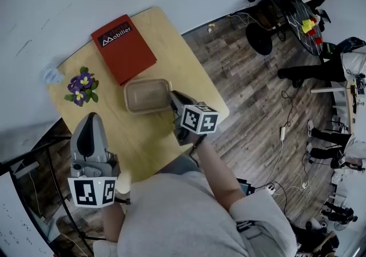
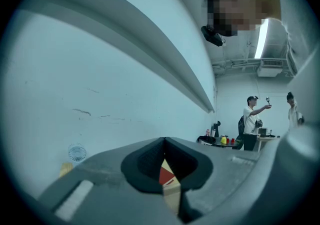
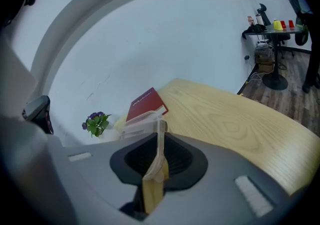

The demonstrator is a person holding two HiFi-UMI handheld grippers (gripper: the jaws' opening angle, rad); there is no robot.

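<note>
A clear plastic container (image 1: 147, 95) lies near the middle of the wooden table (image 1: 189, 73). My right gripper (image 1: 172, 96) is shut on the container's right rim. In the right gripper view that rim (image 3: 159, 134) runs up between the closed jaws of the right gripper (image 3: 159, 144). My left gripper (image 1: 91, 117) hovers over the table's left front part, pointing away from me. The left gripper (image 2: 164, 142) has its jaws pressed together with nothing between them. Through the small gap below them a sliver of the red book (image 2: 166, 175) shows.
A red book (image 1: 123, 47) lies at the table's far side, a small pot of purple flowers (image 1: 81, 85) at its left. A pale blue mini fan (image 1: 50, 75) stands by the white wall. Right of the table are wood floor, cables, a black table with cups (image 1: 309, 24) and people (image 2: 250, 121).
</note>
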